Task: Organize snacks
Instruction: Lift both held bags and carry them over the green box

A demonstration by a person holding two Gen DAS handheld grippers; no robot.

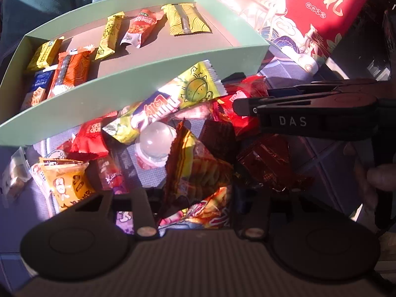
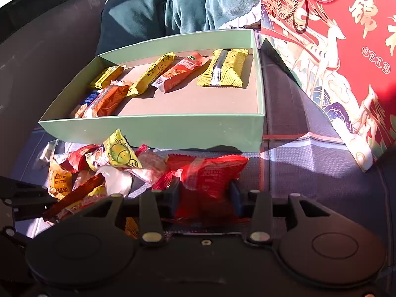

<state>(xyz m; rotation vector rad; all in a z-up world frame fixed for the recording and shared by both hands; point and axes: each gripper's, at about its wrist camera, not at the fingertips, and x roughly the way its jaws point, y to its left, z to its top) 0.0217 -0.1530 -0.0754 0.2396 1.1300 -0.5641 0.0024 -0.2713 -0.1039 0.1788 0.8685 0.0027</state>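
Holding a red packet (image 2: 210,180) pinched in the right gripper (image 2: 205,198) and a yellow-and-orange packet (image 1: 195,170) in the left gripper (image 1: 198,198), lift each clear of the pile, then lay it flat inside the green box (image 2: 158,131), beside the packets there.

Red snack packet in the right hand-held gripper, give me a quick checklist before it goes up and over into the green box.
1. Grip: the right hand-held gripper has both pads pressed into the red snack packet: ok.
2. Packet free of the pile: its left edge touches a neighbouring red wrapper; whether it will drag along: cannot tell.
3. Landing spot: the green box has a bare floor strip along its near wall: ok.
4. Path: the near wall stands between packet and floor, so lift first: ok.
5. Other tool: the left hand-held gripper sits on an orange-yellow packet in the pile, off to the side: ok.
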